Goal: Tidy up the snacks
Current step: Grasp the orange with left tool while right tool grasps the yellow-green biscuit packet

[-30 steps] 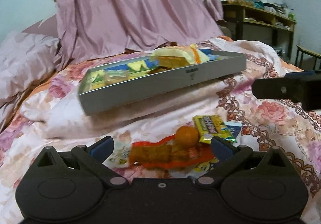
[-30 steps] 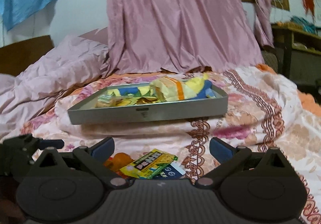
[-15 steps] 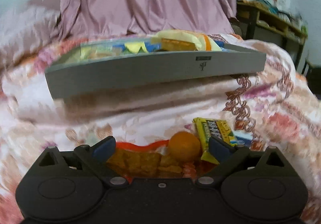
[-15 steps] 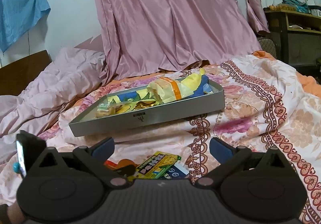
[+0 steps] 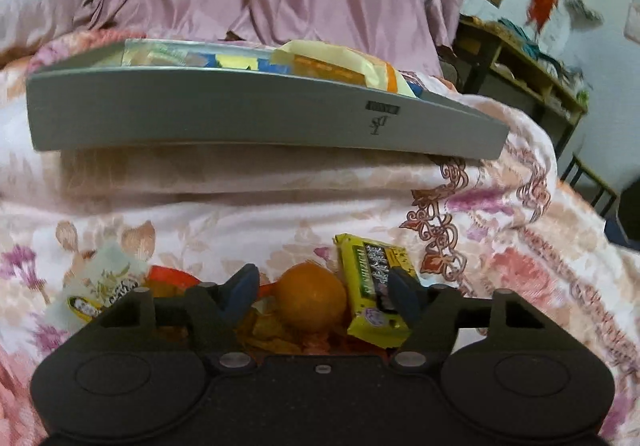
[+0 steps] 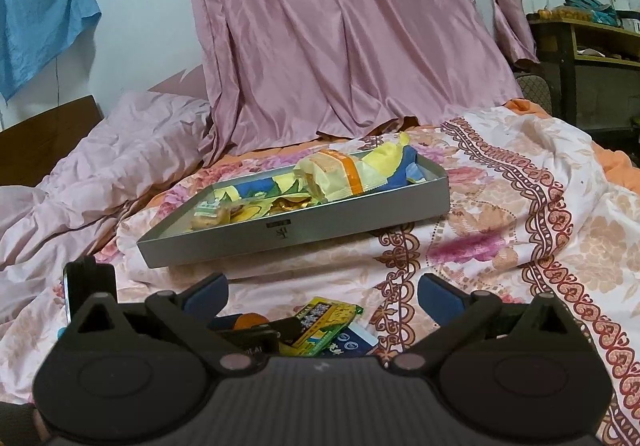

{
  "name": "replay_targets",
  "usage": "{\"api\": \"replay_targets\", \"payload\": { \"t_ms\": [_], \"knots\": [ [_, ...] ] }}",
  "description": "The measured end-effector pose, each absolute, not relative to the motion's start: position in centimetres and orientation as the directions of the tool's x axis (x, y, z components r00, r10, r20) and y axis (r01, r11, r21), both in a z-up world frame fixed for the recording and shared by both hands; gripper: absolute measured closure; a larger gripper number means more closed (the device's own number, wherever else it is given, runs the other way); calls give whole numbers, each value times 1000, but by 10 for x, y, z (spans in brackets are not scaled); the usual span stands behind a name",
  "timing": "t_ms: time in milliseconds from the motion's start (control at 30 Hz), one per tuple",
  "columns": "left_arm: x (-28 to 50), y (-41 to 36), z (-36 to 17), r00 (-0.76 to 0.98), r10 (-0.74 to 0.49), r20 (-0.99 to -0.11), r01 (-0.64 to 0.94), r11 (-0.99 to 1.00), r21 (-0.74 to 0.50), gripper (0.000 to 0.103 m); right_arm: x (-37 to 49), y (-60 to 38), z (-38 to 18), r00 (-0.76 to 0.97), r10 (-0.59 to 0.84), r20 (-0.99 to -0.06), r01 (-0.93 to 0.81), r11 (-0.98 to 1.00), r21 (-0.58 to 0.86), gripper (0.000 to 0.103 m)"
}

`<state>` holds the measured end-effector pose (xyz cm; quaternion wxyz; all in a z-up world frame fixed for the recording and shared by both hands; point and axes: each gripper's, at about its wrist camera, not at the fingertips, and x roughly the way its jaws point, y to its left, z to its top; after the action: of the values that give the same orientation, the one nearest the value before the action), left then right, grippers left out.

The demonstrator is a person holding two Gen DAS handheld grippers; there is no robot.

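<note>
Left gripper half-open astride orange, unclamped.

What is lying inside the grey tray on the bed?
The grey tray holds a pale yellow packet with an orange band, blue and yellow packets and a small wrapped biscuit. Anything beneath them is covered.

Orange fruit, grey tray, floral quilt

Orange beside yellow packet; grey tray holds snacks.
</note>
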<state>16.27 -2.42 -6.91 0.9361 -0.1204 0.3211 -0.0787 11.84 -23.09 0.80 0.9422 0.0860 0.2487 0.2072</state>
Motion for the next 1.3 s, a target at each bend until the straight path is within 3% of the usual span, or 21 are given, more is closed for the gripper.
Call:
{"api": "replay_targets", "payload": {
  "t_ms": [167,333,567,800,1000,1133,1300],
  "knots": [
    [162,-28,-66,778,-219,-589,74,963,-260,67,120,-232,7,793,429,-434,-340,901,269,0],
    [159,-25,-61,775,-221,-591,72,961,-266,69,124,-232,7,797,421,-434,-335,905,262,0],
    [131,-20,-21,824,-143,-549,83,988,-133,69,135,-229,-4,772,425,-472,-327,903,278,0],
    [106,6,-3,844,-92,-528,27,991,-131,69,160,-192,-27,733,410,-543,-363,910,198,1],
    [105,15,-2,847,-70,-527,-2,991,-135,68,169,-168,-40,723,420,-548,-380,905,192,2],
    [106,13,-3,845,-74,-530,4,991,-133,68,185,-153,-55,716,395,-575,-371,914,166,7],
    [108,10,-7,836,-79,-543,7,991,-133,68,194,-154,-77,655,382,-652,-351,918,185,27]
  ]
}}
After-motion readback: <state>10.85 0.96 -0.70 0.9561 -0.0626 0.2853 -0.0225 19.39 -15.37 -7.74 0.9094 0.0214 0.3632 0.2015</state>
